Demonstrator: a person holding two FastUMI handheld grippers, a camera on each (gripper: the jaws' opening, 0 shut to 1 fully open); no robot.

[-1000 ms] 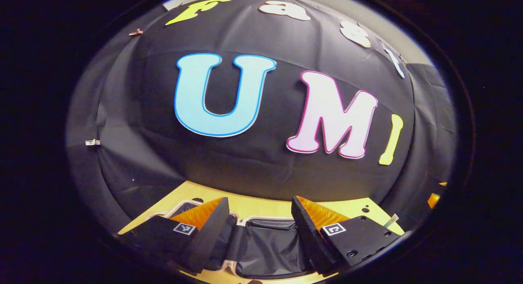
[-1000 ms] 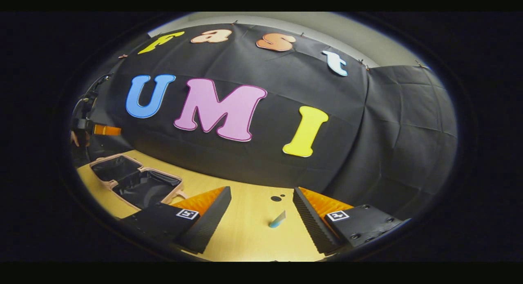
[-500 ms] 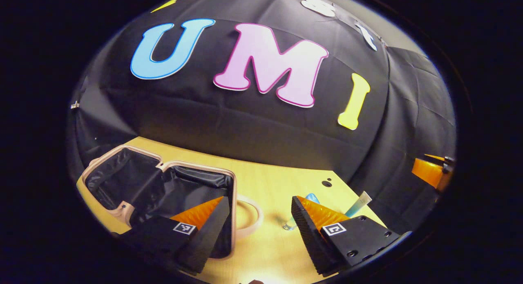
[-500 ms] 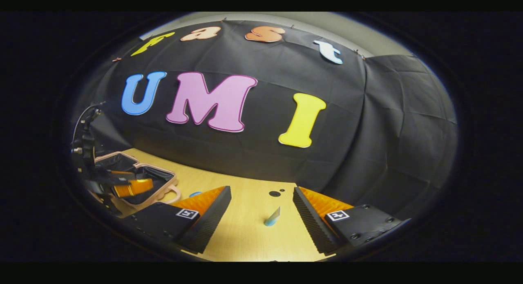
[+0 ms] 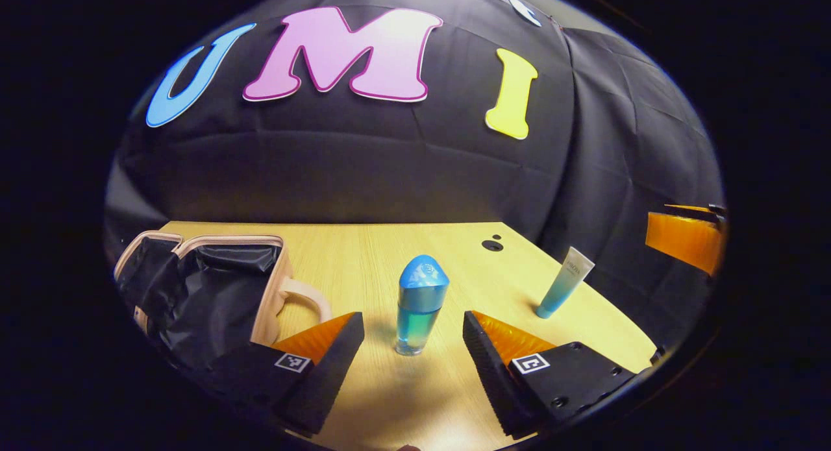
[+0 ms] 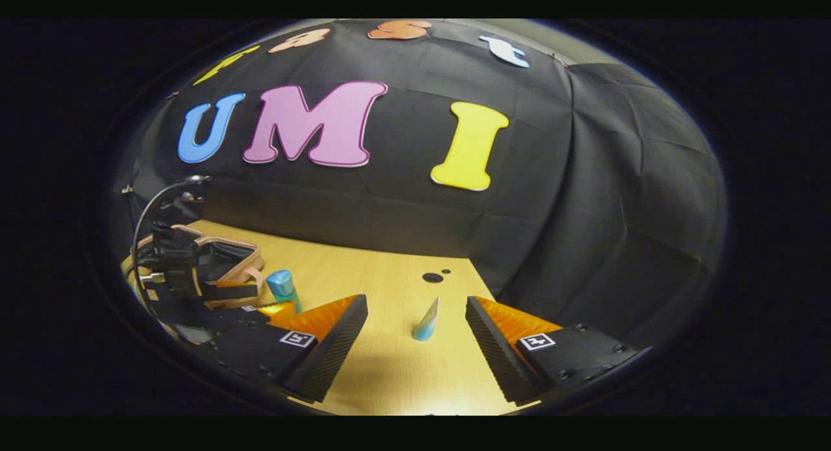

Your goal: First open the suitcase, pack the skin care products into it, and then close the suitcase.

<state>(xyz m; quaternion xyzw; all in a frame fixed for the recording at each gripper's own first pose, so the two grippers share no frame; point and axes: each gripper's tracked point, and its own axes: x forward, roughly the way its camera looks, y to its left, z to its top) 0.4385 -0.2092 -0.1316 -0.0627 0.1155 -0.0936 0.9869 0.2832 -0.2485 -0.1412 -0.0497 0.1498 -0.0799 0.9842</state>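
A blue bottle (image 5: 419, 305) with a rounded blue cap stands upright on the wooden table, just ahead of my open left gripper (image 5: 413, 337) and in line with the gap between its fingers. The pink suitcase (image 5: 214, 279) lies open to the left, showing its black lining. A white-and-blue tube (image 5: 563, 282) stands on its cap at the right. In the right gripper view the same tube (image 6: 426, 320) stands ahead of my open right gripper (image 6: 417, 321), apart from both fingers. The blue bottle (image 6: 283, 289), the suitcase (image 6: 224, 269) and the left gripper (image 6: 243, 303) sit at the left.
The wooden table (image 5: 448, 399) ends at the black cloth wall behind and at the right. Two small dark holes (image 5: 492, 244) mark the tabletop near the back. A cable (image 6: 152, 204) loops above the left gripper's body.
The left gripper has swung right and down, from over the suitcase to facing the blue bottle. The right gripper has dipped slightly toward the tube. Both stay open.
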